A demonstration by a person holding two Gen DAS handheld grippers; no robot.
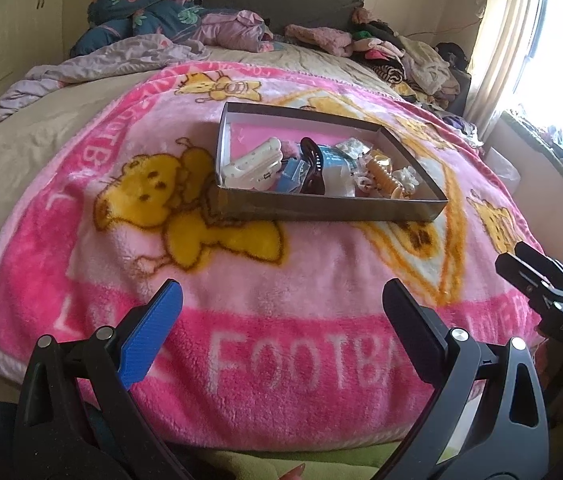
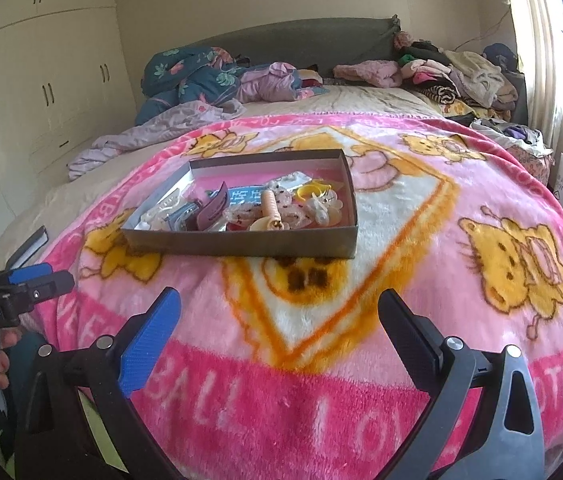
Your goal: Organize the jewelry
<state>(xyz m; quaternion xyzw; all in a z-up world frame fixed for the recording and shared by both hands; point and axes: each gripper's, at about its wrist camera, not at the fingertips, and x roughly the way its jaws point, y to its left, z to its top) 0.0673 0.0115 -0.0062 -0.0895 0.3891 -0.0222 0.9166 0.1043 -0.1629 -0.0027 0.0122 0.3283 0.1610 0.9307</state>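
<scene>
Above the blanket point(image 1: 281, 280), both grippers point(image 1: 281, 312) point(image 2: 279, 316) hover agape, empty.

Your left gripper point(image 1: 281, 320) hangs above the near edge of the fluffy pink blanket printed with yellow cartoon cats point(image 1: 321, 264), its jaws spread wide with nothing between them: the blue-padded finger point(image 1: 153, 336) on one side, the black finger point(image 1: 413, 336) on the other. Straight ahead of the fingers, well apart from them, sits the shallow grey cardboard box with a pink floor point(image 1: 321, 210). Its contents crowd the end nearer you: a white plastic hair clip point(image 1: 251, 164), a dark glossy hair claw point(image 1: 313, 166) and a beige spiral piece point(image 1: 385, 178) among small pale items. Off to your right, the other black gripper point(image 1: 541, 284) pokes into view. Beyond the box, rumpled clothes point(image 1: 401, 52) line the bed's far side.
</scene>
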